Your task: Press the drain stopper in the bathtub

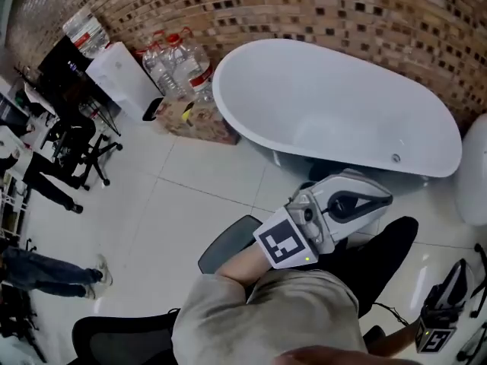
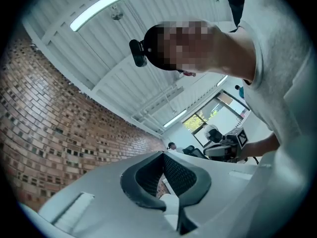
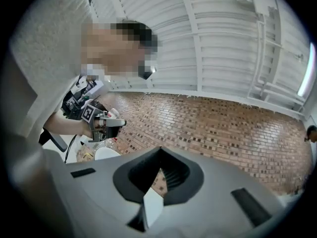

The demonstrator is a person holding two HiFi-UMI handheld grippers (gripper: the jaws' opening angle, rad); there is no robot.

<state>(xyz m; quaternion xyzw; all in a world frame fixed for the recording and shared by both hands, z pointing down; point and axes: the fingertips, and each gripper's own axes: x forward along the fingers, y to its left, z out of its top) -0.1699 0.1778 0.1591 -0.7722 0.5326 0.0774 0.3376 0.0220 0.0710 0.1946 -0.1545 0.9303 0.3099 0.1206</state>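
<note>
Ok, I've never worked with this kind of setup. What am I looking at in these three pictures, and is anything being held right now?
There is no robot arm here. A person holds a two-jaw gripper in each hand. The head view comes from a camera on the person's head and looks down on a tiled floor, a white bathtub against a brick wall, and water bottles beside it. The left gripper is raised in front of the tub. The other two pictures come from a camera riding on each gripper, looking along its jaws. Both point up at the wall and the ceiling. The jaws of the left gripper and the right gripper are together with nothing between them, so nothing is held.
</note>
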